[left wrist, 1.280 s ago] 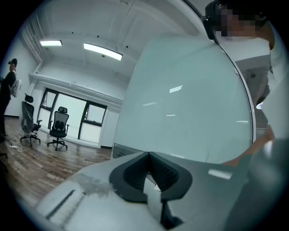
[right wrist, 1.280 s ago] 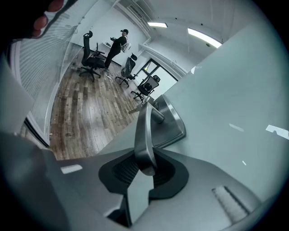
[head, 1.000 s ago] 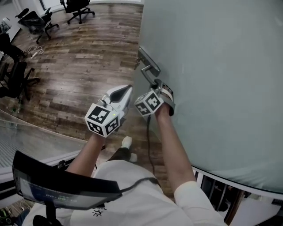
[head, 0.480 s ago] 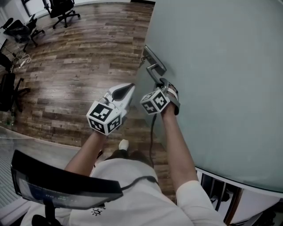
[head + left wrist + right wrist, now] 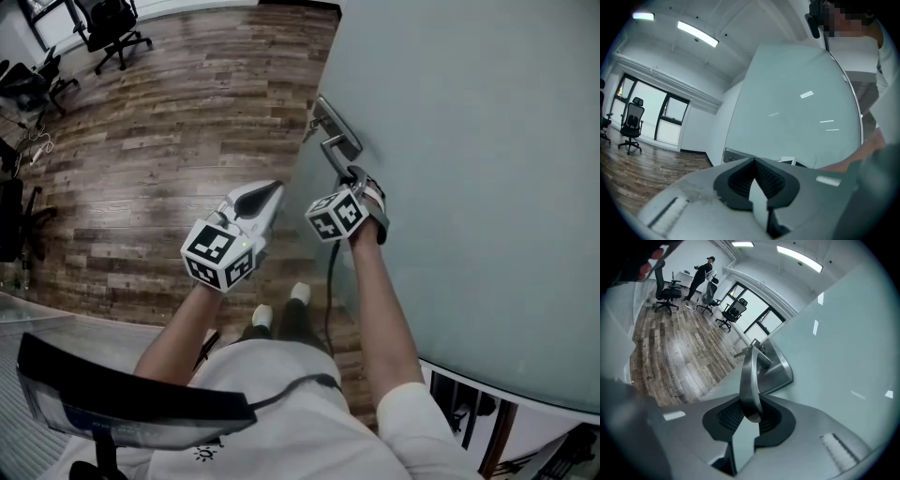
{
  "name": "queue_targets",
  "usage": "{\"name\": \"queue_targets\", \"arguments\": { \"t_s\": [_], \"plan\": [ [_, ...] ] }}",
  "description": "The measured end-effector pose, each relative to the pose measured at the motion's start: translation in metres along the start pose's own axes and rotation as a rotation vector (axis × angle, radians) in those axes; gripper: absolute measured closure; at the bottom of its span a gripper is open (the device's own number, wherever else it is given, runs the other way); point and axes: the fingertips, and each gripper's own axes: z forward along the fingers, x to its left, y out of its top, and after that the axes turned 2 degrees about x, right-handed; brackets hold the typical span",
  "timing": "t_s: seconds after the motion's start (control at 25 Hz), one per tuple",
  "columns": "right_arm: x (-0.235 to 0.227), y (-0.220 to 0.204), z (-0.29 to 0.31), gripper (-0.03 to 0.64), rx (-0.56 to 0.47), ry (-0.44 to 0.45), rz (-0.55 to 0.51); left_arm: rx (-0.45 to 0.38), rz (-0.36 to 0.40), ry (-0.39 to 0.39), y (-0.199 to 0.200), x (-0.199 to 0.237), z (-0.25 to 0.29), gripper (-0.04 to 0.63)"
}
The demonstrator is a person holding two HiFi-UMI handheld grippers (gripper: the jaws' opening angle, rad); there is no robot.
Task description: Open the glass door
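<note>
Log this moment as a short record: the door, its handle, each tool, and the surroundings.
glass door: pale frosted panel on the person's right
door handle: metal lever on a metal plate near the door's edge
right tool: shut on the lever's free end
left tool: jaws together, nothing between them, held clear of the door
wood floor: brown planks beyond the door's edge
office chairs: far across the floor

A plank floor (image 5: 159, 131) carries black office chairs (image 5: 111, 26) at its far end; past the floor, a dark-framed window (image 5: 647, 117) and, seemingly, a standing person (image 5: 701, 276).
</note>
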Motion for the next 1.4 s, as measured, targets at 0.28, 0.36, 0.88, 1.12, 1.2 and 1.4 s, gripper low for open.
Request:
{"name": "queue_targets", "arguments": {
  "t_s": [0.28, 0.36, 0.88, 1.12, 1.2, 1.4],
  "plan": [
    [-0.03, -0.014, 0.021, 0.555, 0.038, -0.022, 0.037, 0.01, 0.008, -0.032, 0.008, -0.004, 0.046, 0.594],
    [-0.036, -0.021, 0.03, 0.556, 0.045, -0.033, 0.047, 0.014, 0.015, -0.047, 0.005, -0.008, 0.063, 0.594],
    [-0.1, -0.038, 0.063, 0.552, 0.106, -0.057, 0.137, 0.03, 0.031, -0.086, 0.029, -0.026, 0.158, 0.594],
    [-0.118, -0.06, 0.071, 0.552, 0.131, -0.089, 0.162, 0.037, 0.034, -0.077, 0.024, -0.033, 0.19, 0.594],
    [-0.124, -0.06, 0.07, 0.552, 0.138, -0.103, 0.167, 0.037, 0.036, -0.087, 0.027, -0.032, 0.195, 0.594],
    [-0.137, -0.074, 0.093, 0.552, 0.146, -0.107, 0.202, 0.05, 0.044, -0.118, 0.021, -0.03, 0.226, 0.594]
  ]
}}
